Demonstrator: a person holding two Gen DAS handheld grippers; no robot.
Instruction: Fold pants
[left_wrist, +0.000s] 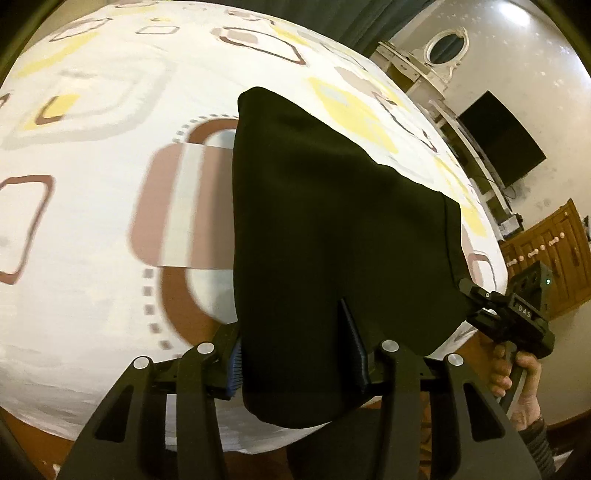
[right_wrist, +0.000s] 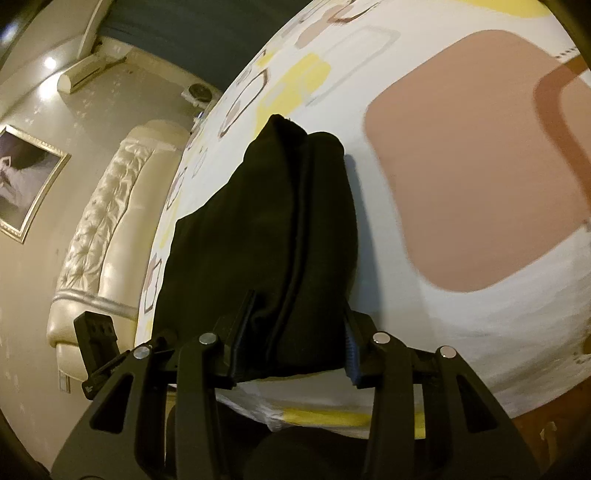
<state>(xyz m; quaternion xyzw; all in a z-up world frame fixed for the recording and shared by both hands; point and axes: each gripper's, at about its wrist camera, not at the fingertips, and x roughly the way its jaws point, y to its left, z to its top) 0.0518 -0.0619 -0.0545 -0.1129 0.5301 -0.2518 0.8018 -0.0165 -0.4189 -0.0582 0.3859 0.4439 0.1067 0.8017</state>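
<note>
Much of the black pants (left_wrist: 332, 240) is hard to read: the cloth is so dark that folds and seams barely show in the left wrist view, and its near end droops below the tongs and hides the bed edge there. In the right wrist view only 1 raised seam can be made out, running lengthwise. The bedsheet (left_wrist: 110, 221) (white, with brown, yellow and grey rounded squares) is smeared by blur.

The pants lie on the bed with their long axis running away from the cameras, the far end resting on the sheet and narrowing, the near end lifted off it.

The left tongs (left_wrist: 299, 354) are partly closed, their blue-padded fingers pinching 1 near corner of the pants. The right tongs (right_wrist: 291, 350) are likewise partly closed and pinch the other near corner. In the left view, the right tongs (left_wrist: 476, 306) appear at the cloth's right edge, held by a hand (left_wrist: 517, 376).
</note>
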